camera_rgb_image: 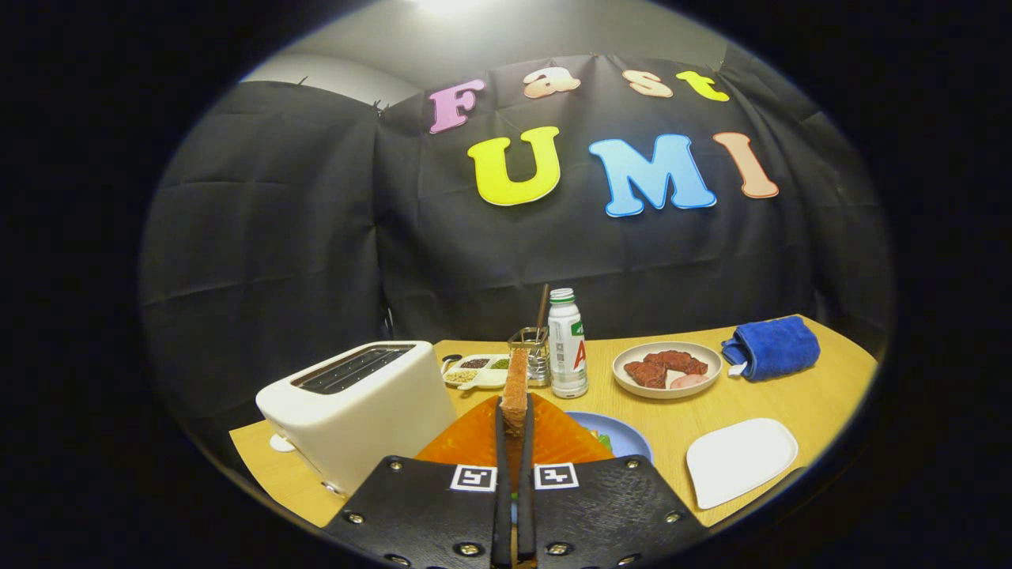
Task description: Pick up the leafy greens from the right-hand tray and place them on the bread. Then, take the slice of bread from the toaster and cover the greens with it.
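- Between the two fingers of the tool (514, 431) stands one slice of bread (518, 387), seen edge-on; its long axis runs upright, the crust edge facing the camera, and its top rises beyond the fingertips.
- Both fingers press on the slice's flat faces, with only the slice's thickness between them.
- One white toaster (360, 407) sits on the desk (798, 395) to the left of the fingers; its two top slots look empty, though the angle is shallow.
- One blue plate (624, 435) lies just right of the fingers and partly behind them; a bit of leafy greens (602, 439) shows on it, and whatever lies beneath them is hidden.
- One white tray (741, 461) lies right of the blue plate, with nothing in it.
- One round pale plate (666, 368) farther back holds several dark red meat pieces (664, 367) and one pale pink piece (689, 381).
- One white divided dish (476, 371) beyond the toaster holds dark, green and tan fillings in separate sections.
- One wire holder (534, 352) with a brown stick (542, 307) in it stands behind the slice, and one white bottle (567, 344) with a green cap stands just beside it.
- One rolled blue towel (773, 346) lies at the far right of the desk.
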Demonstrator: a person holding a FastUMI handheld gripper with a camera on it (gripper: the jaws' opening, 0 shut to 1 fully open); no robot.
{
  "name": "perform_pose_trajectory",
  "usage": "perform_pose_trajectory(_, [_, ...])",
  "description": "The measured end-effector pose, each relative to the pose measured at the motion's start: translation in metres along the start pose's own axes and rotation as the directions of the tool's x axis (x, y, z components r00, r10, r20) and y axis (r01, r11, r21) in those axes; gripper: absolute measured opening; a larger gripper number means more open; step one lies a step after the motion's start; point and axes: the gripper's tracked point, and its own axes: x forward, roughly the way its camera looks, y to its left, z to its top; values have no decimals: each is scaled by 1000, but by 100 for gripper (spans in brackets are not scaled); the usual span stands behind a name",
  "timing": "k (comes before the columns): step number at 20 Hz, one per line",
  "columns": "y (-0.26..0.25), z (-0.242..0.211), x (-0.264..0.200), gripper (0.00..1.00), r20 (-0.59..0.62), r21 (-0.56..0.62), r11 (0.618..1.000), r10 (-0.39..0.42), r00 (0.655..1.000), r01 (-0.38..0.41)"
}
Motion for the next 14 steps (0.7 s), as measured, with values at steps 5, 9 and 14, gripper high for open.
perform_pose_trajectory(5, [4, -16, 7, 3, -24, 9, 1000, 8, 1000, -8])
perform_pose_trajectory(9, [-1, -29, 13, 3, -44, 4, 1000, 10, 999, -10])
perform_pose_trajectory(14, [-16, -35, 13, 3, -63, -16, 1000, 4, 998, -5])
